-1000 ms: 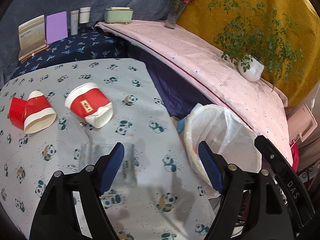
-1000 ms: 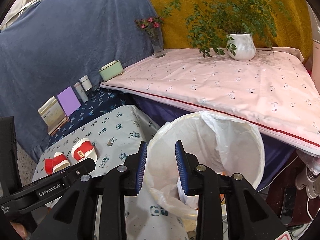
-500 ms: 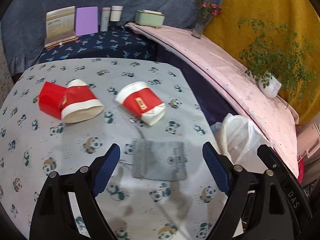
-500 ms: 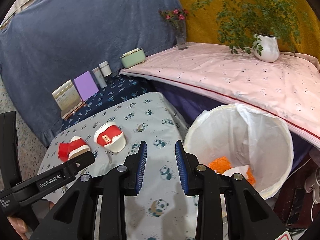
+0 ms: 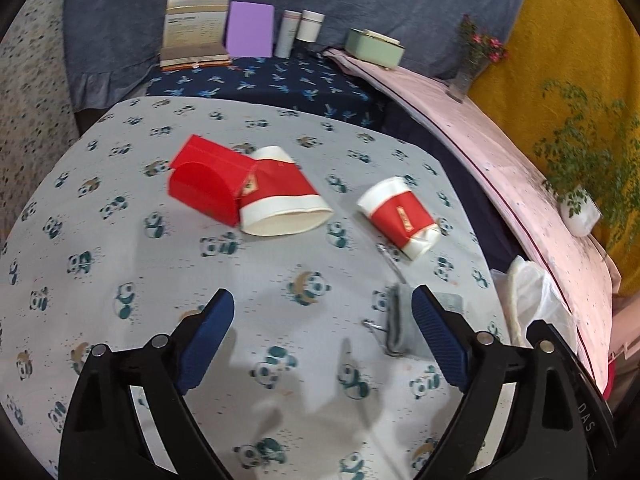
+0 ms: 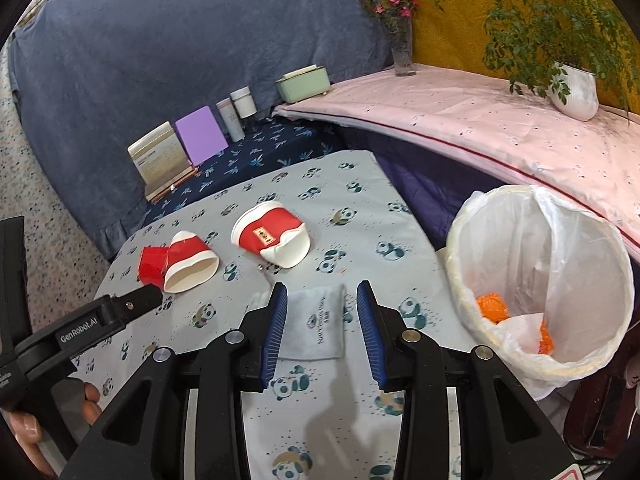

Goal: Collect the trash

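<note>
Left wrist view: left gripper [image 5: 322,332] released, jaws opening, nothing between the pads, held over the panda cloth [image 5: 100,248]. Item, wide cup [image 5: 282,200] at 12 o'clock of the gripper, on its side, mouth toward the camera, its base touching a red box [image 5: 204,184] at its 9 o'clock. Item, crushed cup [image 5: 400,218] at 1 o'clock, on its side, rim dented. Item, grey pouch [image 5: 402,322] at 3 o'clock, flat, partly hidden behind the right finger. Bin [image 5: 532,300] just off the cloth edge, 3 o'clock. Handling, judged: paper cups light, thin-walled, easily crushed; best taken across the body near the stiffer rolled rim, with a gentle squeeze. Box light, stiffer, edges give flat faces for the pads. Right wrist view: right gripper [image 6: 322,336] released, jaws opening, empty, the pouch [image 6: 320,320] lying on the cloth [image 6: 360,200] below the gap, whether touched cannot be told. Crushed cup [image 6: 272,236] at 11 o'clock; wide cup [image 6: 190,262] and box [image 6: 152,266] at 10 o'clock, by the left gripper [image 6: 136,304] tip. Bin [image 6: 540,280] at 3 o'clock, lined with a white bag, orange scraps and paper inside. Handling, judged: pouch soft, limp, light, lies flat; a pinch at an edge or corner should lift it, and it will droop.
</note>
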A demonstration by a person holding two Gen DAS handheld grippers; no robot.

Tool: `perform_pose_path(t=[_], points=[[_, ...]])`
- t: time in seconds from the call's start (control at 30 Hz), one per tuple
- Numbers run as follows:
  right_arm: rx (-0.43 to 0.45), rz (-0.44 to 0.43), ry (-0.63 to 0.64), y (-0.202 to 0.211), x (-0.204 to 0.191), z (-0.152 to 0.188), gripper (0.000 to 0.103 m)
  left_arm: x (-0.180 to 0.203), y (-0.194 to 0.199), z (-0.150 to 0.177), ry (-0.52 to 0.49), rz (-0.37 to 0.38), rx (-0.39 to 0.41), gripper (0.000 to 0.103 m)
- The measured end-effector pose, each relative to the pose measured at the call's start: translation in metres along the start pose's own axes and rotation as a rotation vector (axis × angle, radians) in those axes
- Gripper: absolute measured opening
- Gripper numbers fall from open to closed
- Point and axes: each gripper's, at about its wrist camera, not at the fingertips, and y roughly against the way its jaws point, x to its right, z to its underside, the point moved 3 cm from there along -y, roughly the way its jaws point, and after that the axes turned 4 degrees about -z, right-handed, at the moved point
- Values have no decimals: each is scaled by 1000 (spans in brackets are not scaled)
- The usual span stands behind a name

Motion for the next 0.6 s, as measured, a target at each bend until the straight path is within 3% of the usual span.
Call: perform_pose_path(t=[0.17,0.6], points=[[-29,-32,21,-13,-21,7,45,-30,-1,-7,56,-36,9,88],[-152,-64,72,-70,-60,38,46,-83,-17,-27,156,-94,11,91]])
